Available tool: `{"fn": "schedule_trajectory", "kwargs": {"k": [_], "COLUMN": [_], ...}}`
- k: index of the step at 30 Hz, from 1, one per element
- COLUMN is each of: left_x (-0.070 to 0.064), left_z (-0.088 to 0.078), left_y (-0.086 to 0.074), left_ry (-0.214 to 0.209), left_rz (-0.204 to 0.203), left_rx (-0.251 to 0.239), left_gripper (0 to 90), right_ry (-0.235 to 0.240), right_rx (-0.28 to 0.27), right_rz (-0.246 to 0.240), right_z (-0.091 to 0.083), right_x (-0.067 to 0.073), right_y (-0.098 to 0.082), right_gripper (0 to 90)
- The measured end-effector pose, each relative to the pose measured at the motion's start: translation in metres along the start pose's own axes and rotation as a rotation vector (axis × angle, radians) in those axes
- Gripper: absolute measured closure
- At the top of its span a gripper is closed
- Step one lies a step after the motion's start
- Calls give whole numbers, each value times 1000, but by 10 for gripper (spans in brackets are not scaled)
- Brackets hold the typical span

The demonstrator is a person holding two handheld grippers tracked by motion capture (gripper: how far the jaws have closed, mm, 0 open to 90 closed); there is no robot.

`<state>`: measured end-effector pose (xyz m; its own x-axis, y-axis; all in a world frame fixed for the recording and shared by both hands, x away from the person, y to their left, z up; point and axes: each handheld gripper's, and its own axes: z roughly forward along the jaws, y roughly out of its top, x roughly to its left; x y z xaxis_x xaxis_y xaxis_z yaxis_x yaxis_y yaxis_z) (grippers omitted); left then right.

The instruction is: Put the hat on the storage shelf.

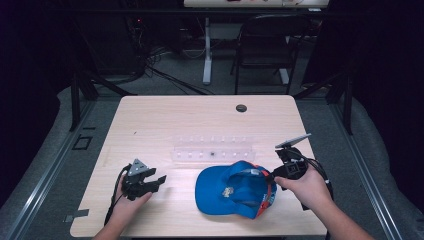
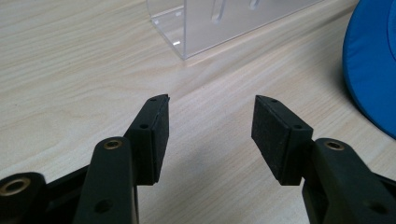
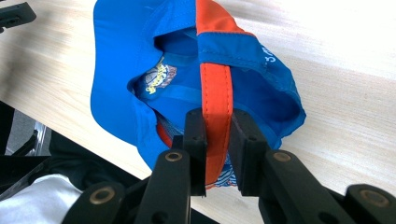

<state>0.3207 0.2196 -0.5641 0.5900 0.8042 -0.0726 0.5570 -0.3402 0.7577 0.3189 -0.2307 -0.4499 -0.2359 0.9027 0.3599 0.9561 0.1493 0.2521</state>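
A blue cap point(image 1: 232, 189) with orange trim lies upside down on the wooden table point(image 1: 200, 120), brim toward the left. My right gripper point(image 1: 274, 176) holds its right side, jaws shut on the cap's orange back strap point(image 3: 217, 109). The cap's blue inside point(image 3: 154, 60) spreads away from those jaws. My left gripper point(image 1: 159, 181) rests low over bare table to the left of the cap, jaws open with nothing between them point(image 2: 210, 126). The cap's brim edge point(image 2: 371, 60) lies off to its right.
A clear acrylic rack point(image 1: 212, 148) with small pegs stands just behind the cap, its corner point(image 2: 187, 32) close ahead of the left gripper. A dark round grommet point(image 1: 241, 108) sits near the table's far edge. A black chair point(image 1: 265, 42) stands beyond the table.
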Motion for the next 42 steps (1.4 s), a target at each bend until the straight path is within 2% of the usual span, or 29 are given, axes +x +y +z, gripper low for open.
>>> {"fn": "schedule_trajectory", "kwargs": {"k": [2,3,4,6,8,9,13,14,15,16,20,21,23,26,27,28,30,32,33,37,40,42], "left_x": [0,0,0,0,0,0,0,0,0,0,0,0,0,0,0,0,0,0,0,0,0,0], "left_z": [0,0,0,0,0,0,0,0,0,0,0,0,0,0,0,0,0,0,0,0,1,1], "left_y": [0,0,0,0,0,0,0,0,0,0,0,0,0,0,0,0,0,0,0,0,0,0], "left_ry": [0,-1,-2,-4,-3,-3,-3,-3,-3,-3,-3,-2,-3,-3,-3,-2,-2,-3,-3,-3,-3,-2], "left_rz": [-1,-1,-1,0,-2,-1,3,8,5,8,6,5,5,11,8,11,11,9,9,10,7,7], "left_rx": [0,0,0,4,2,2,4,6,5,6,6,6,6,6,4,5,5,5,5,7,6,6], "left_gripper": [470,470,470,470,470,470,470,470,470,470,470,470,470,470,470,470,470,470,470,470,470,471], "right_ry": [-4,-6,-6,-10,-13,-17,-22,-30,-31,-37,-44,-45,-49,-54,-51,-48,-47,-39,-24,-9,31,38], "right_rx": [32,4,4,7,33,15,33,22,44,26,31,43,38,57,43,58,49,70,43,50,52,50], "right_rz": [-23,-1,-1,-4,-23,-6,-22,-12,-29,-13,-20,-33,-22,-36,-27,-37,-33,-41,-8,3,29,37], "right_z": [-4,-3,-3,-6,-9,-9,-13,-13,-15,-15,-18,-20,-21,-25,-25,-27,-28,-31,-31,-34,-38,-39], "right_x": [0,2,2,4,3,5,7,9,8,10,13,14,17,18,20,20,21,20,21,20,17,17], "right_y": [3,2,2,4,6,6,9,10,12,12,15,17,18,20,20,21,21,23,24,25,28,29], "right_gripper": [780,780,780,780,780,780,780,780,780,780,780,780,780,780,780,781,780,780,780,780,781,780]}}
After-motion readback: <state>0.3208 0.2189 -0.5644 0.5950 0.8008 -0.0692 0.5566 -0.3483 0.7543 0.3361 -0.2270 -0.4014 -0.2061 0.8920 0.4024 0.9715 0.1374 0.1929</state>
